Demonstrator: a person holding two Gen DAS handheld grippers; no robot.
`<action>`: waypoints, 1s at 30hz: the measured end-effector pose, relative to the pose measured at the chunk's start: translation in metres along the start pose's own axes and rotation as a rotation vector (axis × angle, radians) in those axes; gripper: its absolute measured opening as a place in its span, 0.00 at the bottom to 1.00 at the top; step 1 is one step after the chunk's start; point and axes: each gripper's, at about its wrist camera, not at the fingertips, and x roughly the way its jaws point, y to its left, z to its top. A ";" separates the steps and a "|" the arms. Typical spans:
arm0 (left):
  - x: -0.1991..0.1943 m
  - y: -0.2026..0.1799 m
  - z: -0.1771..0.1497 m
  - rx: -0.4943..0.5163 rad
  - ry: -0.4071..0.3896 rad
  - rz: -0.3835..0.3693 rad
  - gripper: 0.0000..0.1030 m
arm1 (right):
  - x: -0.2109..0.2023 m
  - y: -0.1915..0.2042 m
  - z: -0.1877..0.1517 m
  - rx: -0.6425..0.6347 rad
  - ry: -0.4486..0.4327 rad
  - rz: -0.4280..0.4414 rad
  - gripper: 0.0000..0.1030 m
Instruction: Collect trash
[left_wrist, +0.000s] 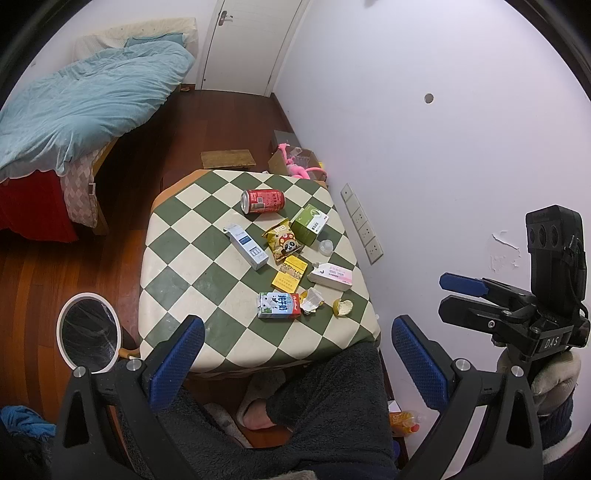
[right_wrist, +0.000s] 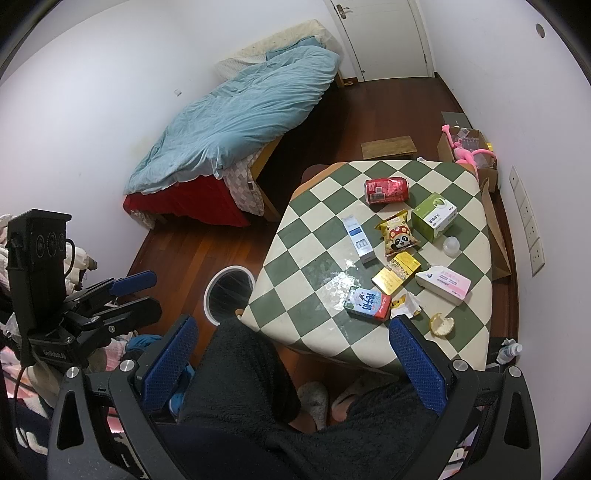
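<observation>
We hold the left hand-held gripper up above the near edge of the bench, its blue fingers spread wide with nothing between them. On the floor at the left, just beside the bench, stands a white-rimmed bin lined with a black bag. On the checkered cloth the trash lies scattered: a long white and blue box towards the left, a red can on its side at the far end, a yellow snack bag in the middle, a flat yellow packet nearer to us, and a milk carton near the front edge, touching a crumpled wrapper. Further right we see a green box, a small clear cup, a white and pink box and a piece of fruit peel. The right hand-held gripper likewise hangs above the near edge, fingers wide apart and empty.
</observation>
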 end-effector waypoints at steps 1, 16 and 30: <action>0.000 0.000 0.000 0.000 0.000 -0.001 1.00 | 0.000 0.000 0.000 0.000 0.000 0.000 1.00; 0.002 0.000 0.001 -0.002 -0.002 0.008 1.00 | 0.003 -0.002 0.002 0.024 -0.014 -0.010 1.00; 0.211 0.048 -0.021 -0.017 0.173 0.464 1.00 | 0.137 -0.158 -0.023 0.330 0.064 -0.382 1.00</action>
